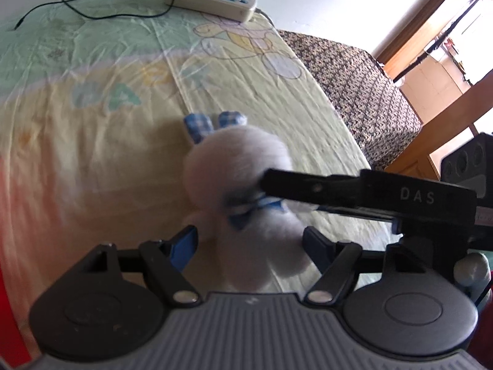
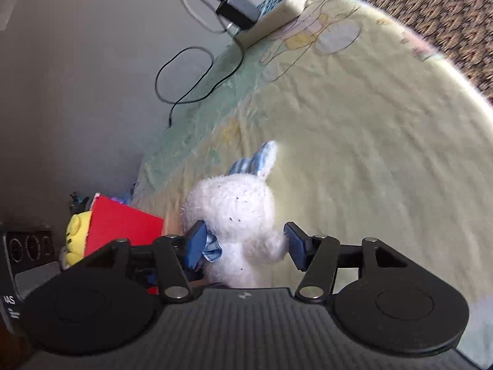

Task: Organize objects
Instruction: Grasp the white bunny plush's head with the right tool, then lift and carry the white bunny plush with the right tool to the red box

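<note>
On the bed sheet (image 2: 354,141), between both sets of jaws: white plush rabbit (image 2: 237,212), upright. Right gripper (image 2: 243,242) released, pads just beside its body. Left gripper (image 1: 251,242) likewise spread, not touching.

White plush rabbit (image 2: 234,215) as landmark. Bedsheet (image 2: 369,154) beyond and right of it lies bare. Left of it, close by: red box (image 2: 123,228) with yellow toy (image 2: 75,237). Far beyond it: power strip (image 2: 274,15), adapter (image 2: 237,7), looping black cable (image 2: 185,74).
</note>
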Demonstrator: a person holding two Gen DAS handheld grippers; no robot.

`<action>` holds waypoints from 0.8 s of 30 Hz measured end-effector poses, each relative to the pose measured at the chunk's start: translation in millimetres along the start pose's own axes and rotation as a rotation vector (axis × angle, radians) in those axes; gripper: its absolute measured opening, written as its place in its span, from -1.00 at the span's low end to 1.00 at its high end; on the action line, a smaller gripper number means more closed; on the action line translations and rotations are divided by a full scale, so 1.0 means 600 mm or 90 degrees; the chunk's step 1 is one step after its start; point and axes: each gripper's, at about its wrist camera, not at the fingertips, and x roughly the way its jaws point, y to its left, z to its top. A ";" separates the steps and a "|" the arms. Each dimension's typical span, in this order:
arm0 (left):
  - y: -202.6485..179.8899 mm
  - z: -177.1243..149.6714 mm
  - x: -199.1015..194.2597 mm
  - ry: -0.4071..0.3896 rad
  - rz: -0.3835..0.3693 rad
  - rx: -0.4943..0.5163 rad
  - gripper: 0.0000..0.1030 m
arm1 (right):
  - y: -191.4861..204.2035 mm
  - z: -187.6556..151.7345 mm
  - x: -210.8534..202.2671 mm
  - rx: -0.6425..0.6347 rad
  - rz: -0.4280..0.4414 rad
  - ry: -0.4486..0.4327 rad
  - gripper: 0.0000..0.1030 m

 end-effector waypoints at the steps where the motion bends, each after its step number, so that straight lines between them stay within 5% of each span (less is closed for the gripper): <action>1: -0.001 0.001 0.002 0.000 -0.001 0.000 0.44 | 0.000 -0.003 0.004 0.005 0.008 0.012 0.06; 12: -0.018 -0.013 -0.024 -0.012 -0.007 0.027 0.40 | 0.039 -0.028 -0.012 -0.001 0.035 0.027 -0.16; 24: -0.020 -0.083 -0.140 -0.098 -0.018 0.040 0.40 | 0.139 -0.087 -0.057 -0.091 0.055 -0.020 -0.17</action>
